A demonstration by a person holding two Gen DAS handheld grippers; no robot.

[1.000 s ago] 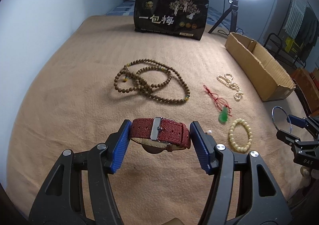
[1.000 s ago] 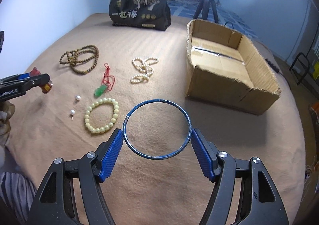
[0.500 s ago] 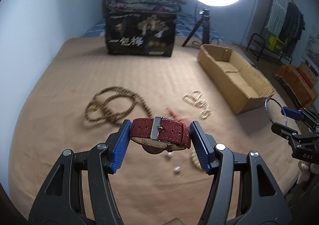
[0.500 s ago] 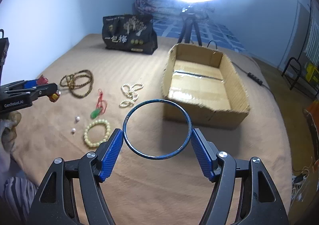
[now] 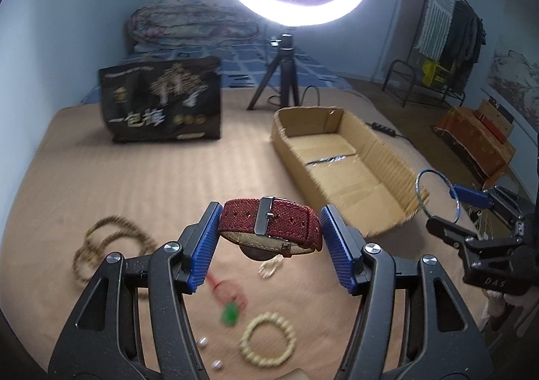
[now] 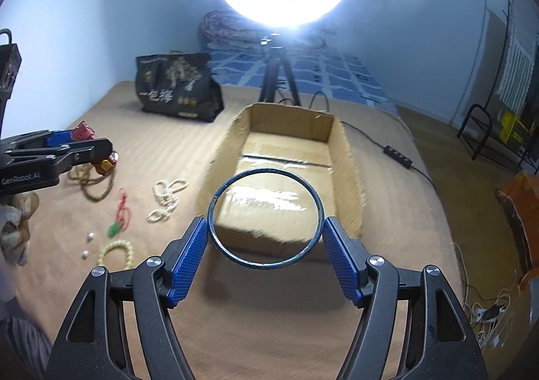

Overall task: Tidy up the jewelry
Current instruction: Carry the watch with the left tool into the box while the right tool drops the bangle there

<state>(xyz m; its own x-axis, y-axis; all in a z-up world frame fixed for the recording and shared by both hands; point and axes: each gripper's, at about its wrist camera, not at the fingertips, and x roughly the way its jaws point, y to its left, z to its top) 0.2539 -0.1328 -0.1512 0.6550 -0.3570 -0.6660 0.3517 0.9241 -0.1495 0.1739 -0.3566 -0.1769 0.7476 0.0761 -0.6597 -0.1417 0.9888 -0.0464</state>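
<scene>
Because both items were meant for the box (image 6: pixel 340 157), each gripper carried its piece off the bed (image 5: pixel 141 184) rather than dragging it across the cover. The left gripper (image 5: pixel 269 231) had its fingers (image 5: pixel 203 245) closed narrowly on the watch (image 5: pixel 269 223), pressing the red strap from both sides with the buckle facing up, so the watch hung level and could not swing. It was in the air over the middle of the bed, short of the box's near end. The right gripper (image 6: pixel 266 238) held the bangle (image 6: pixel 265 218) across its widest part, fingers (image 6: pixel 188 258) spread wide to match, with the ring lying nearly flat; that hold looked chosen so the thin hoop would not pivot or slip. Through the hoop the box floor showed, which suggests the bangle was above the box's near wall and close to release. The box sat at the bed's right edge, open side up and holding nothing that could be seen. Left on the cover toward the near left corner were the brown beads (image 6: pixel 94 182), pearl strand (image 6: pixel 166 198), jade pendant (image 6: pixel 116 228), pale bracelet (image 5: pixel 267 343) and two loose pearls (image 5: pixel 209 353). Judging by that, sorting was at an early stage.
</scene>
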